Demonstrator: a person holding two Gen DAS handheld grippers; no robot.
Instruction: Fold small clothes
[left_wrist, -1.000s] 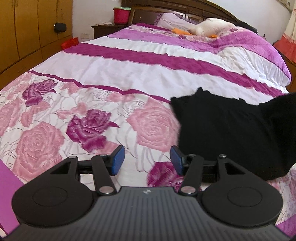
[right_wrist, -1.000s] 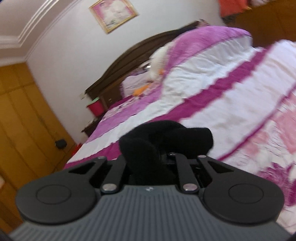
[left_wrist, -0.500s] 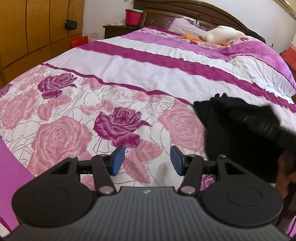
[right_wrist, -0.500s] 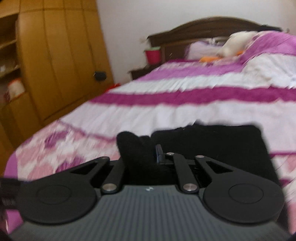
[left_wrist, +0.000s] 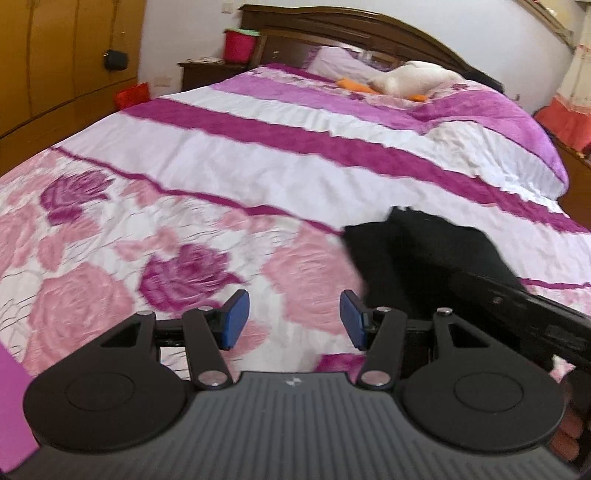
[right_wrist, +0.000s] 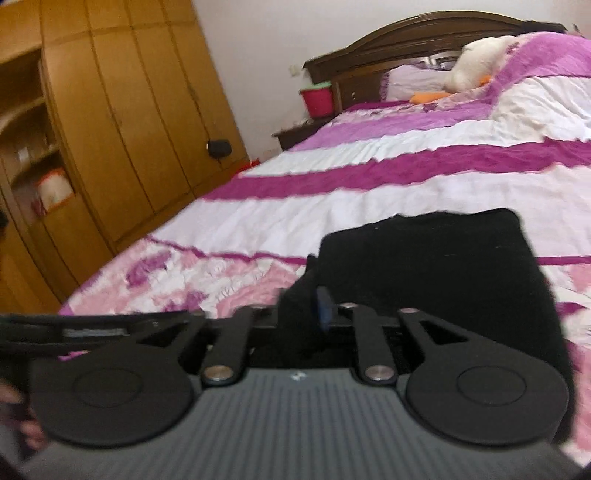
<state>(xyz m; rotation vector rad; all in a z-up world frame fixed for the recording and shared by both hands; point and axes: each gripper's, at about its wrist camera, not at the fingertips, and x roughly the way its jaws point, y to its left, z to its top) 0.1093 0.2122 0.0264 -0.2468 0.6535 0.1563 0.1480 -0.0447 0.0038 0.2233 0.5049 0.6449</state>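
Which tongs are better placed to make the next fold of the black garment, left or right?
Probably right. The right tongs, just opening, have the black garment between them; the left tongs stand open over bare bedspread.

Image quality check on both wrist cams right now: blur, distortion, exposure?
Left wrist: moderate motion blur on the rose-print bedspread, fisheye bows the headboard, and the black garment is crushed to a detail-free patch. Right wrist: heavier blur, wardrobe smeared and curved; even daylight, no glare in either.
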